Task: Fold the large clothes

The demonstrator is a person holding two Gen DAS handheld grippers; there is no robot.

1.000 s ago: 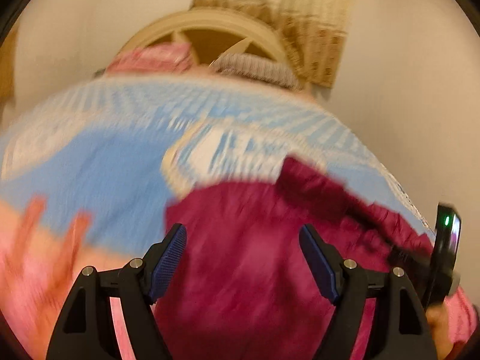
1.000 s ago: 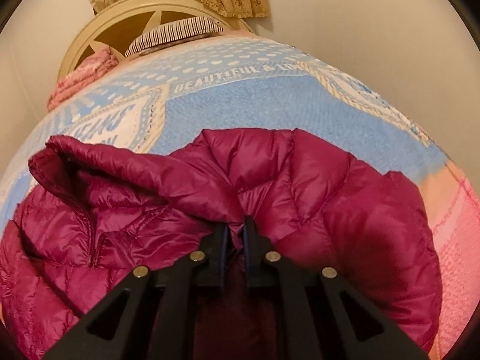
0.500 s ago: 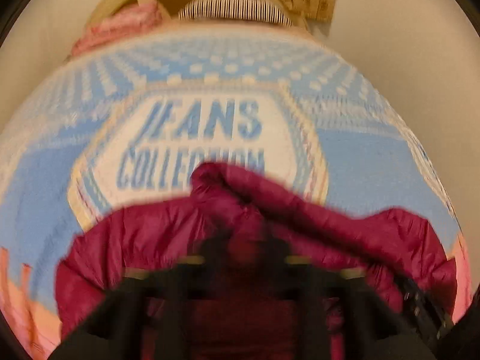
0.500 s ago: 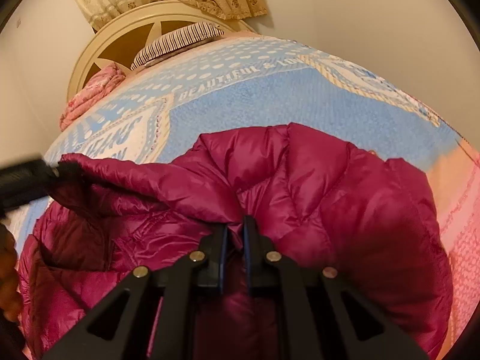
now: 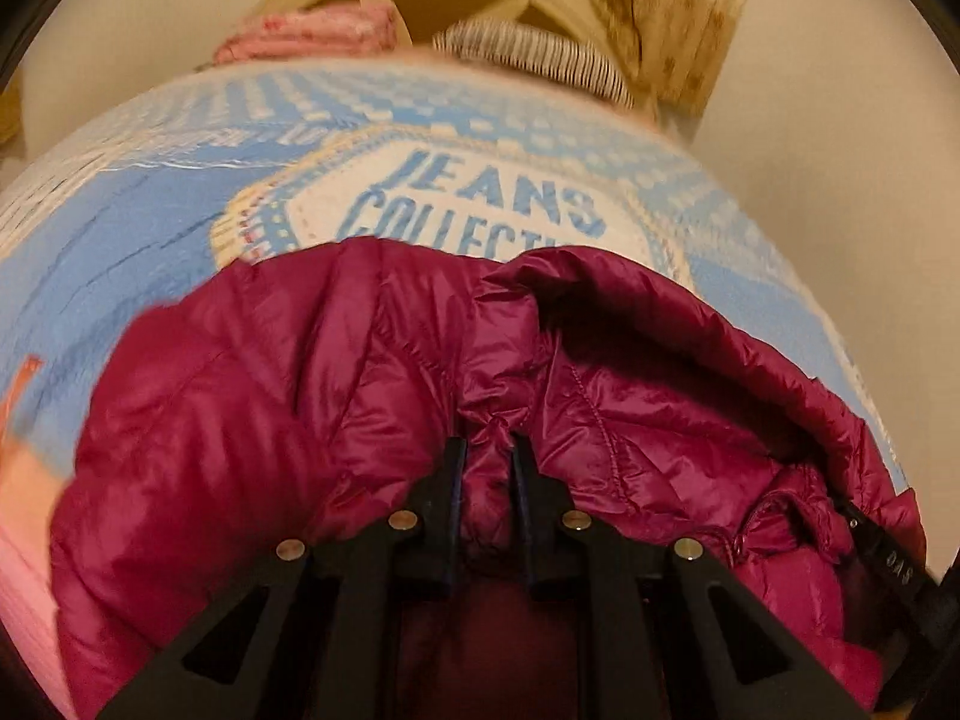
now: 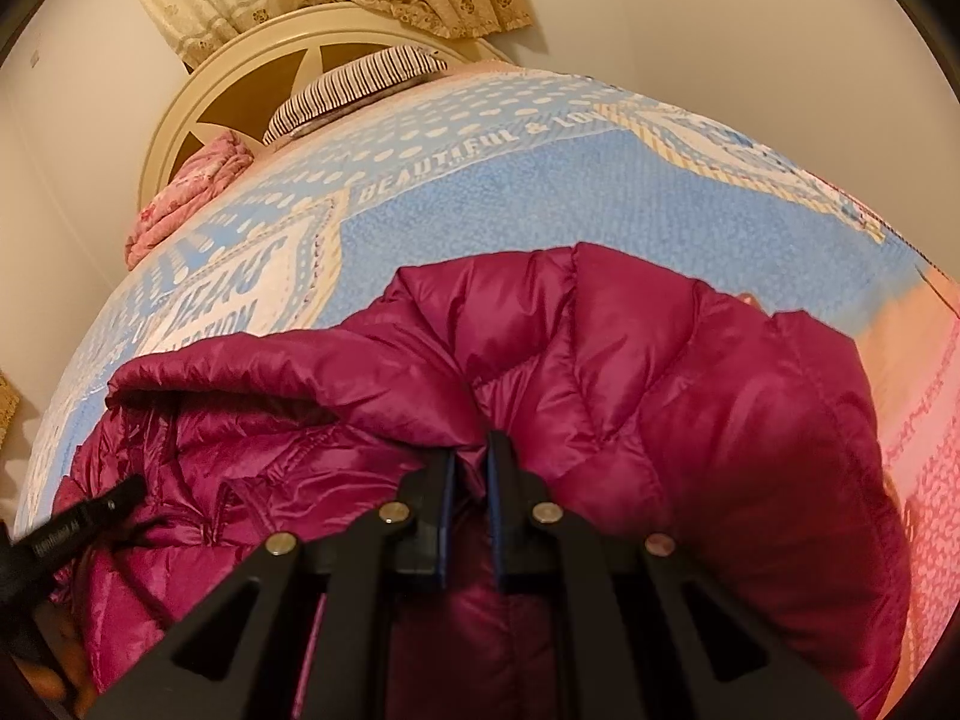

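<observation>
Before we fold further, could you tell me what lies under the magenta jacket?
The magenta jacket lies on the blue printed bedspread; whatever is directly beneath it is covered.

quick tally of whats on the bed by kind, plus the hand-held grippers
Puffer jacket, magenta: 1
Striped pillow: 1
Pink folded blanket: 1
Blue printed bedspread: 1
Hand-held gripper: 2, left hand-held gripper and right hand-held gripper, both clamped on jacket fabric
Total: 6
</observation>
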